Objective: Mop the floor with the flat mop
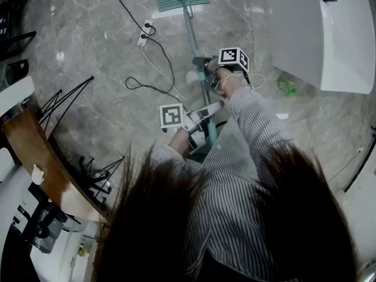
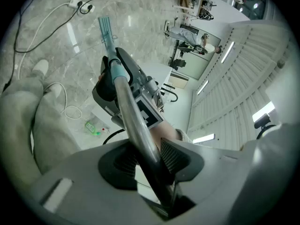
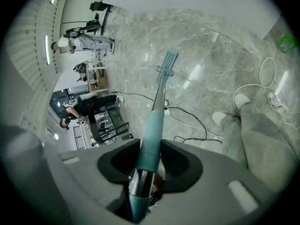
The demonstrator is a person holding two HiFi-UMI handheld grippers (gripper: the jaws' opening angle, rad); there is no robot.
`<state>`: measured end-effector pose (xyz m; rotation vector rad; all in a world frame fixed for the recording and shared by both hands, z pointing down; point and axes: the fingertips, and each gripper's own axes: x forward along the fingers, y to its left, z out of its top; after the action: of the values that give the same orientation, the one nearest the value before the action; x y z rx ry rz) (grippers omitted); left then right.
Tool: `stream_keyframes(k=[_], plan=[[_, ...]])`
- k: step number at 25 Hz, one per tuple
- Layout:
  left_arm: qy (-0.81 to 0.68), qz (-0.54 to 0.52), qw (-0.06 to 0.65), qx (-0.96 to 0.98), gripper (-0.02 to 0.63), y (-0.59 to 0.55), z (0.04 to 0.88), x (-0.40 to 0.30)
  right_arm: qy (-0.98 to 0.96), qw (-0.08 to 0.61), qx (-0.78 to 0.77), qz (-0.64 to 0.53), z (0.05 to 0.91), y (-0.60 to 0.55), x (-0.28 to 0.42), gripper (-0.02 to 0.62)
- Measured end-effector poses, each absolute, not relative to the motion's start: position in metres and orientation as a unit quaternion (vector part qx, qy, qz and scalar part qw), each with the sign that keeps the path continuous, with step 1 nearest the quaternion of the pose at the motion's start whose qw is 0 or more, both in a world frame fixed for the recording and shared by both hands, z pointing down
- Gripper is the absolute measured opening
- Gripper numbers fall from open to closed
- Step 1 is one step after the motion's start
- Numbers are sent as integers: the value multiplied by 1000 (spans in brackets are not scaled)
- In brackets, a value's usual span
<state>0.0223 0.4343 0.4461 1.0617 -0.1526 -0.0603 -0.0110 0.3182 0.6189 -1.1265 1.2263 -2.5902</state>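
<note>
On the glossy grey marble floor, the flat mop rests its teal rectangular head, its slim pole slanting back toward the person. The right claw is clamped on the pole's teal sleeve, and the left claw grips bare shiny metal higher up. Thin cables snake beside a white power strip.

Count: 1 teal flat mop; 2 grey handheld grippers, left gripper and right gripper; 1 white power strip; 1 small green object.
</note>
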Motion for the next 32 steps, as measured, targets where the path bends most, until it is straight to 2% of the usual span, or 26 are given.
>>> stream_keyframes(k=[10,15,25,32], plan=[[-71,-46,869,488,138,429,446,7,372,85,-365,-849,621,317,-20,140],[-73,-75,870,482,138,416,437,-5,369,78,-365,-851,615,308,-29,140],[-72,-57,864,495,144,403,441,6,362,80,-370,-852,618,294,-20,138],[-77,-54,868,487,144,319,448,-4,374,61,-363,-851,626,208,-29,137]])
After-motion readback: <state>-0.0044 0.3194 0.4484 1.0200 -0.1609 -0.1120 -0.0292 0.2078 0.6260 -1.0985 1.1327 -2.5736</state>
